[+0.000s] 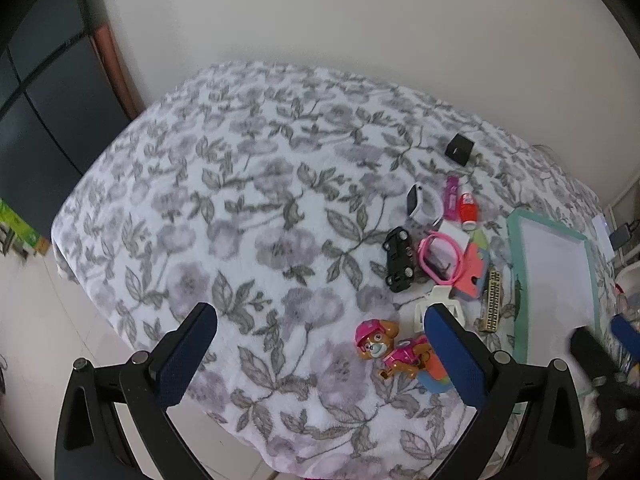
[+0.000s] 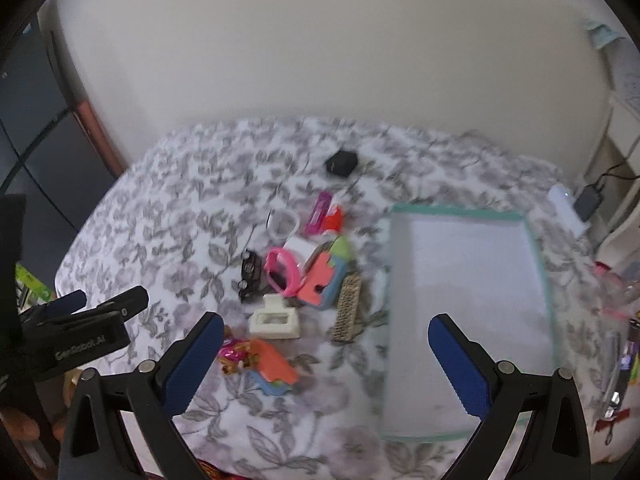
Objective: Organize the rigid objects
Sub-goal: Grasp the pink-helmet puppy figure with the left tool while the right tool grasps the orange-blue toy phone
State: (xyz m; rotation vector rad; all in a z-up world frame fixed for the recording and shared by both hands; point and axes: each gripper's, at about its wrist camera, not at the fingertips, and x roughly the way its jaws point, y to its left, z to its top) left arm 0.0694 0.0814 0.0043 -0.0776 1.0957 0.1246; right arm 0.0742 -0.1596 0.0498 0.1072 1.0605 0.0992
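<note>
Left claw (image 1: 320, 322) spread wide, puppy figure (image 1: 376, 340) between its fingers, right claw (image 2: 326, 334) released above tray (image 2: 540, 248)

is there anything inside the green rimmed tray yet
No, the tray shows only its bare white floor in the right wrist view, while the toys, like the black toy car, lie on the floral cloth beside it.

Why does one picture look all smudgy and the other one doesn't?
Right wrist view: motion blur smears the toy pile and the tray. Left wrist view: sharper, the toy dog and black car look crisp, only the right edge smears. Both views bend straight edges, fisheye style.
</note>
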